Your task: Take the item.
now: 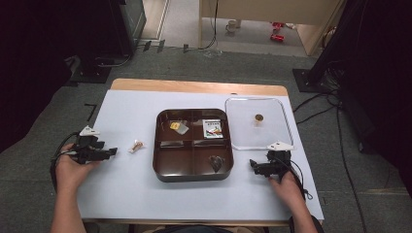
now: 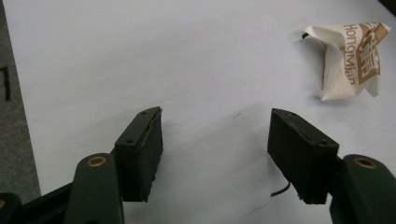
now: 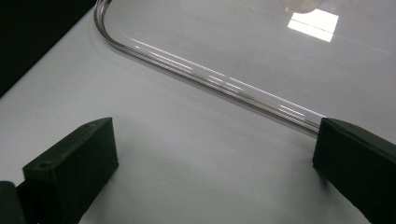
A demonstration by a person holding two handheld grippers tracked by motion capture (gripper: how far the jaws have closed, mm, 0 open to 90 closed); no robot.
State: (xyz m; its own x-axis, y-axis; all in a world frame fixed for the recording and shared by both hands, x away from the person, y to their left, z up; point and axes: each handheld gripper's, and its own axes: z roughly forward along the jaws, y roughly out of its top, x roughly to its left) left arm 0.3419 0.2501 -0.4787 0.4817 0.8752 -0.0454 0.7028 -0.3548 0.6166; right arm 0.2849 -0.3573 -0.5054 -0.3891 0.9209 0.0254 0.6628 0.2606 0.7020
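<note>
My left gripper (image 1: 112, 151) rests low over the white table at the left, jaws open with nothing between them. In the left gripper view it (image 2: 215, 116) points across bare table, and a crumpled white and brown wrapper (image 2: 352, 63) lies ahead to the right. The high view shows that wrapper (image 1: 136, 145) between the left gripper and the brown divided tray (image 1: 193, 177). My right gripper (image 1: 252, 165) sits at the tray's right, open and empty. From the right gripper view, its jaws (image 3: 215, 135) stand wide just short of the clear lid's rim (image 3: 210, 79).
The tray holds a yellow packet (image 1: 175, 125), a white packet (image 1: 212, 128) and a dark heart-shaped piece (image 1: 216, 162). A clear lid (image 1: 243, 141) with a brown knob (image 1: 259, 117) lies right of it. The table's wooden far edge (image 1: 199, 86) borders grey floor.
</note>
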